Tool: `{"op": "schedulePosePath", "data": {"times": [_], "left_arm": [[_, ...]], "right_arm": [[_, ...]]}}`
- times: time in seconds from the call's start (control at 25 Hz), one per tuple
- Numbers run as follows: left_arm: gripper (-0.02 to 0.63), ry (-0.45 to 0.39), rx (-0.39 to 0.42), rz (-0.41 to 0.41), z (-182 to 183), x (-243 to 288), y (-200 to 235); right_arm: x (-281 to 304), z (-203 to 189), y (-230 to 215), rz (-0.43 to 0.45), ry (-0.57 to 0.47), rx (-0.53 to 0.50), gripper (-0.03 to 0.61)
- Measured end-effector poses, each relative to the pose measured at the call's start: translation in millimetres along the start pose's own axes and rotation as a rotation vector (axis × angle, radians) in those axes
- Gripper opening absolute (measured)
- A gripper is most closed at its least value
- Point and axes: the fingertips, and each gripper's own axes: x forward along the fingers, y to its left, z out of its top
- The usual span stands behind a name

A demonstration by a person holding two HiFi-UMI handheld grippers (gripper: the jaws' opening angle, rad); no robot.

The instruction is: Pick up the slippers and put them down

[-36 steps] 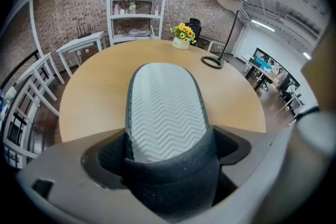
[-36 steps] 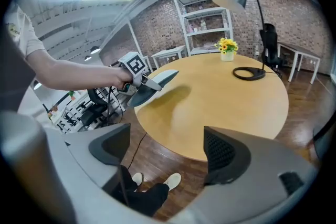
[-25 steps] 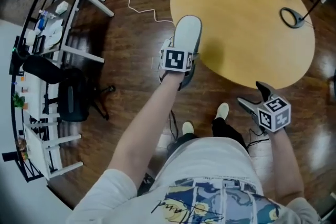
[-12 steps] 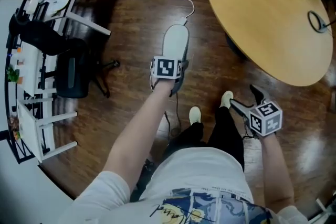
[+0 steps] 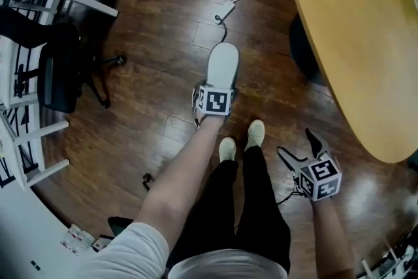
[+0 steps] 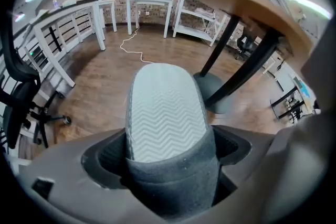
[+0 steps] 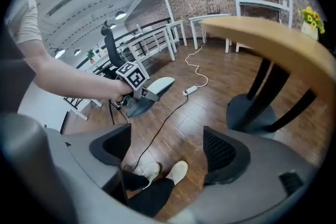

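Note:
A grey slipper [image 5: 222,65] with a pale zigzag sole [image 6: 165,118] hangs over the wooden floor, sole up, toe pointing away from me. My left gripper [image 5: 217,89] is shut on its heel; in the left gripper view the jaws [image 6: 168,165] clamp the dark heel from both sides. The right gripper view shows the same slipper [image 7: 156,85] held at mid-left. My right gripper [image 5: 295,144] is lower right, beside the person's legs, open with nothing between its fingers [image 7: 168,152]. No second slipper is in view.
A round wooden table [image 5: 366,29] on a dark pedestal base [image 5: 304,49] fills the right. A power strip with white cable [image 5: 225,8] lies on the floor just beyond the slipper. A black office chair [image 5: 59,75] and white racks stand left. The person's feet [image 5: 238,140] are below the slipper.
The left gripper has carried the slipper from beside the table's edge out over the open floor, to the left of the table. The right gripper stays open and low.

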Motion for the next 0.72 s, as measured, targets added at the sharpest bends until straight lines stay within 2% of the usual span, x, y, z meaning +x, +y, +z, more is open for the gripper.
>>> {"op": "schedulePosePath", "data": {"times": [0.12, 0.28, 0.44, 0.56, 0.72], "left_arm": [[0.479, 0.013, -0.023, 0.008, -24.5, 113.9, 13.7], [0.479, 0.086, -0.082, 0.027, -84.9, 246.5, 39.8], [0.477, 0.104, -0.08, 0.003, -119.0, 366.4, 59.2], [0.477, 0.106, -0.108, -0.002, -137.8, 436.5, 78.4], [0.482, 0.106, -0.132, -0.005, -156.3, 494.6, 95.2]], "right_arm": [[95.6, -33.2, -39.5, 0.019, 0.025, -0.009, 0.43], [221.7, -88.1, -73.0, 0.08, 0.074, -0.014, 0.43], [313.9, -121.5, -111.8, 0.094, 0.102, -0.028, 0.43], [363.4, -141.6, -133.3, 0.097, 0.127, -0.067, 0.43], [404.6, -161.4, -152.4, 0.098, 0.15, -0.101, 0.428]]}}
